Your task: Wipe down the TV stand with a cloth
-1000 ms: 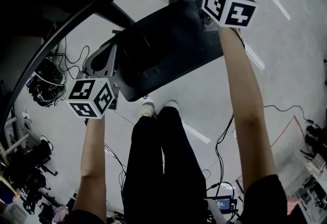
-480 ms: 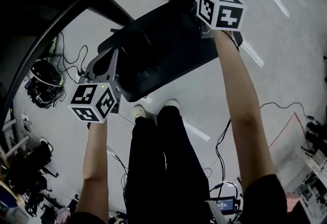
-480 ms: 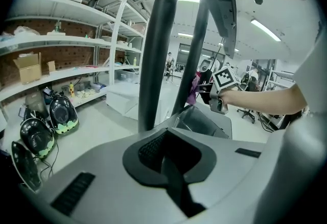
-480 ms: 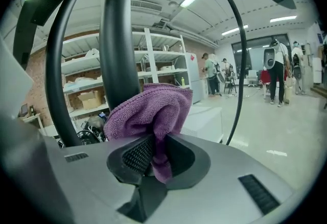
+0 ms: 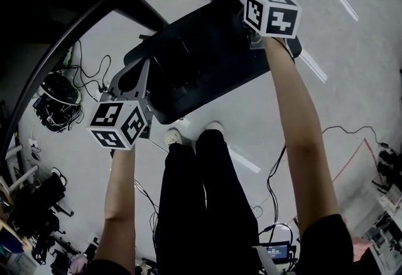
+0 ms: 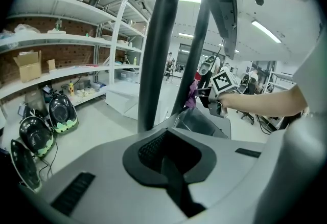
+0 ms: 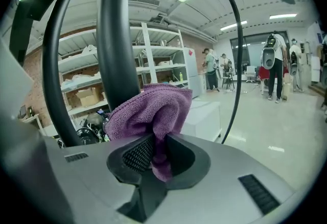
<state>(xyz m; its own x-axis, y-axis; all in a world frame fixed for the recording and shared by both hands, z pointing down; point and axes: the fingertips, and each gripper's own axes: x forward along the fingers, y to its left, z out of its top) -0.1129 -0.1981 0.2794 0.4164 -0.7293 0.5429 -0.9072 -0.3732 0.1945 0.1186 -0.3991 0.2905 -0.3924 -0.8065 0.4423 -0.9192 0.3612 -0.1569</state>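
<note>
The right claw (image 7: 156, 156) is gripping a purple cloth (image 7: 148, 110) tightly, holding it up right beside the dark pole (image 7: 118, 39) of the TV stand (image 5: 207, 57). The left claw (image 6: 169, 162) is hovering clenched and empty near the stand's left end.

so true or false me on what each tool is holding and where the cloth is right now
1. The right tool is clamped on a purple cloth. True.
2. The left tool grips a second cloth. False: nothing sits between its jaws.
3. The purple cloth is right beside the stand's dark pole. True.
4. The purple cloth is spread out flat. False: it is bunched up above the right tool's jaws.
</note>
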